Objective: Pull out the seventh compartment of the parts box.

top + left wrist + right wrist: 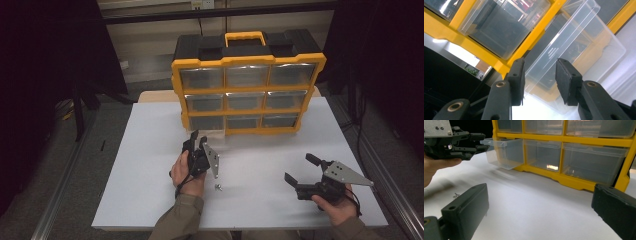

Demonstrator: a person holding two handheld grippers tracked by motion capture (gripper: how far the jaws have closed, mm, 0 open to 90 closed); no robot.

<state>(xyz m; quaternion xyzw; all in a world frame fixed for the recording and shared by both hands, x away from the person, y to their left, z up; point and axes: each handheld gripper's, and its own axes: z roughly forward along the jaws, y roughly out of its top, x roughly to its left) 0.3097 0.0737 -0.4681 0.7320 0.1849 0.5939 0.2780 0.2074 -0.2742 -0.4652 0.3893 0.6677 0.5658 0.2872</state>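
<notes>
A yellow-framed organizer (248,62) with clear drawers stands at the back of the white table (145,180). Its bottom-left drawer (210,132) (504,152) is pulled part way out. My left gripper (199,137) (482,142) is at that drawer's front. The clear front lip (544,62) passes between its jaws, which stand apart and open, with a gap left beside the pads. My right gripper (298,167) (540,195) hovers wide open over the table's front right, with nothing between its fingers.
A small metal screw (218,187) (455,195) lies on the table just right of the left hand. The other drawers (594,160) sit closed in the frame. Dark floor and metal rails flank the table.
</notes>
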